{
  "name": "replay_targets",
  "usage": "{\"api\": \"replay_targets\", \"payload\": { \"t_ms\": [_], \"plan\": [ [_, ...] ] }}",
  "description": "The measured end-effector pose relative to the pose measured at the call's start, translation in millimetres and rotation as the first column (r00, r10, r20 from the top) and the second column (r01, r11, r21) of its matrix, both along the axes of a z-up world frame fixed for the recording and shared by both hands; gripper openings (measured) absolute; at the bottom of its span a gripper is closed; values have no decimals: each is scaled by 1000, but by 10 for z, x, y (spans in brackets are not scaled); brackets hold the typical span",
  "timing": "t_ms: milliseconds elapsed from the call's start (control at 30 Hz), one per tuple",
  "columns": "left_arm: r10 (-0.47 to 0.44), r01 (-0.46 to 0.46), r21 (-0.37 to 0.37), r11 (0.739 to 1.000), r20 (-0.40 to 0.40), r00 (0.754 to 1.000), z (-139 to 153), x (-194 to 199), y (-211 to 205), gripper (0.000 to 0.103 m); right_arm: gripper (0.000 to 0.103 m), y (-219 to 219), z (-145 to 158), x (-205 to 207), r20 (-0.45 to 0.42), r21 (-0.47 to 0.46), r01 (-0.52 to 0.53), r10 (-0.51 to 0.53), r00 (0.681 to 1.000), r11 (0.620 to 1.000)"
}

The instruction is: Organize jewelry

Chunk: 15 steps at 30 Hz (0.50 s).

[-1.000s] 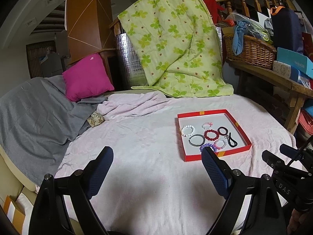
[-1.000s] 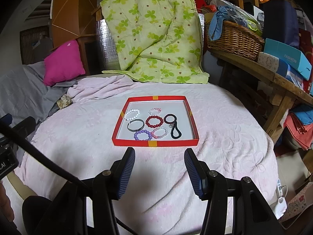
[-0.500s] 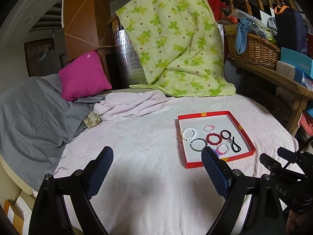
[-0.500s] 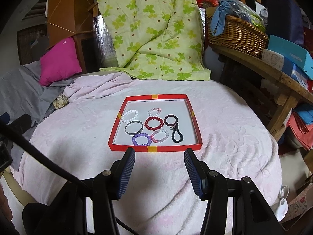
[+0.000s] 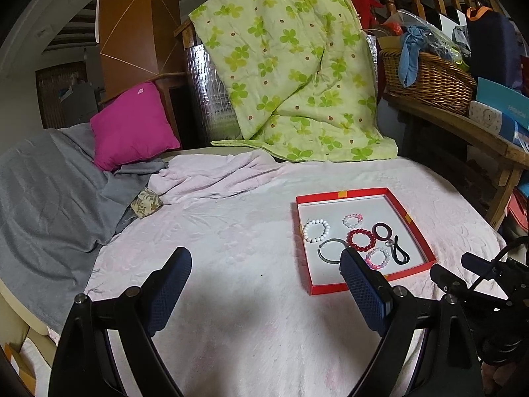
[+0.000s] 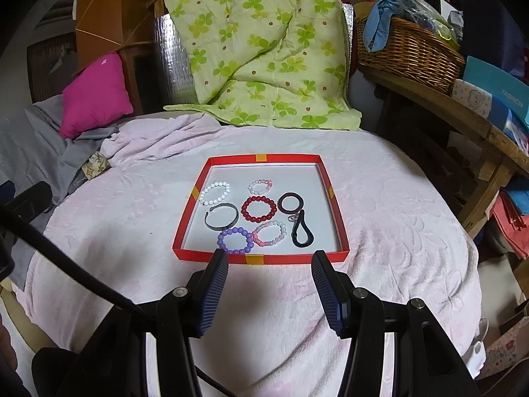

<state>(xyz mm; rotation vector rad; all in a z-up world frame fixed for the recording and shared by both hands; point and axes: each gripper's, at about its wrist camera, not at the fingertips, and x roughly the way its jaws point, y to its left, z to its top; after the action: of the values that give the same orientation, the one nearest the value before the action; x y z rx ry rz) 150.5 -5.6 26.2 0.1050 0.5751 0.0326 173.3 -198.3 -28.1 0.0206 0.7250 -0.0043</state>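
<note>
Left wrist view
Your left gripper (image 5: 266, 266): jaws spread wide, nothing between them, over bare pink blanket (image 5: 231, 231).
Tray (image 5: 340, 194): red-walled, white floor, sits on the blanket to the right of your fingers; your right finger (image 5: 363, 292) covers its near left corner.
Jewelry you can see here: white bead bracelet (image 5: 316, 230) at the tray's left side, red bead bracelet (image 5: 361, 240) in the middle, small pink-and-clear bracelet (image 5: 352, 220) behind it, dark ring band (image 5: 382, 231) to the right, black loop (image 5: 399, 255) near the right wall, grey open bangle (image 5: 329, 249) partly behind your finger.
Your right gripper: only its black frame shows at the right edge (image 5: 463, 284); jaws cannot be read from here.
Surroundings: magenta cushion (image 5: 132, 125) and grey cover (image 5: 49, 192) to the left, green clover quilt (image 5: 291, 66) hanging at the back.

Right wrist view
Your right gripper (image 6: 269, 276): jaws parted about halfway, empty, tips just short of the tray's near wall (image 6: 287, 258).
Tray contents: white bead bracelet (image 6: 215, 193) back left; pink-and-clear bracelet (image 6: 260, 185) back centre; red bead bracelet (image 6: 259, 208) centre; dark ring band (image 6: 290, 202) right of it; grey open bangle (image 6: 221, 216) left; purple bead bracelet (image 6: 235, 240) front, touching a second pink-and-white bracelet (image 6: 269, 233); black loop (image 6: 302, 230) front right.
All pieces: lying flat on the tray floor.
Background: wicker basket (image 6: 410, 46) on a wooden bench (image 6: 463, 115) to the right.
</note>
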Motion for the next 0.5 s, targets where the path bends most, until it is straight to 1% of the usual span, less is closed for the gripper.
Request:
{"api": "replay_targets", "payload": {
  "t_ms": [500],
  "plan": [
    [-14,14,1,1000,-1,1000,-49,37,-55,92,56,-35,-65,54,-13,0,3,-3,1000,1000]
  ]
}}
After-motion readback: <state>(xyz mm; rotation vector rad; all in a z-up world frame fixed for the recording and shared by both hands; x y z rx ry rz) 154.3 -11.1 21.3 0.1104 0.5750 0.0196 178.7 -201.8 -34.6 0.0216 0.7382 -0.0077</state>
